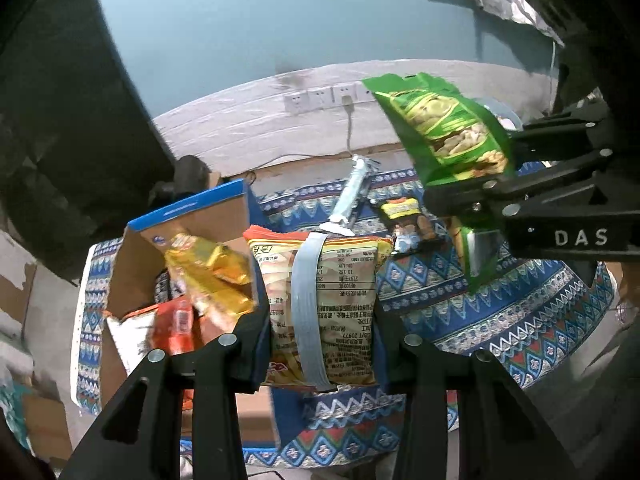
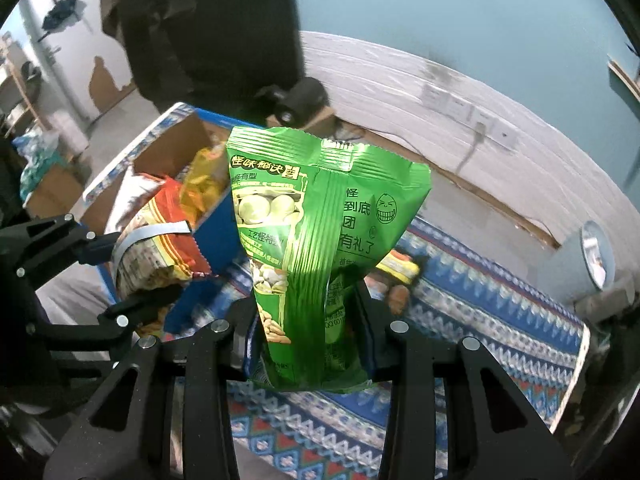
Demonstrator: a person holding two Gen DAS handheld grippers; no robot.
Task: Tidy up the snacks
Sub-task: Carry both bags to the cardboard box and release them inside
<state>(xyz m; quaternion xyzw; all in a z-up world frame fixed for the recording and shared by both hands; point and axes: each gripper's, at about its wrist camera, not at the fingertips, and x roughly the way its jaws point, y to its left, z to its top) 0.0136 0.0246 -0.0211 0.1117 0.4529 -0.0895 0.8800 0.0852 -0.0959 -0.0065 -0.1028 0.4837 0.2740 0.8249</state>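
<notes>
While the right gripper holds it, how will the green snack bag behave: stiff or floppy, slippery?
The green snack bag is probably light and floppy: its top creases and leans above the right gripper. Its glossy film may slip, so the grip low on the bag seems sensible.

the cardboard box (image 1: 188,216) is open on top, though gold packets (image 1: 212,276) and orange ones crowd it (little bare floor shows inside); right of it the patterned cloth (image 1: 500,320) lies mostly free; a small snack pack (image 1: 404,216) and a pale tube (image 1: 352,196) sit near the wall.

patterned cloth (image 1: 500,316) over the table, bearing a cardboard box (image 1: 132,264), a yellow snack pack (image 1: 402,210), a tube (image 1: 354,192).
</notes>
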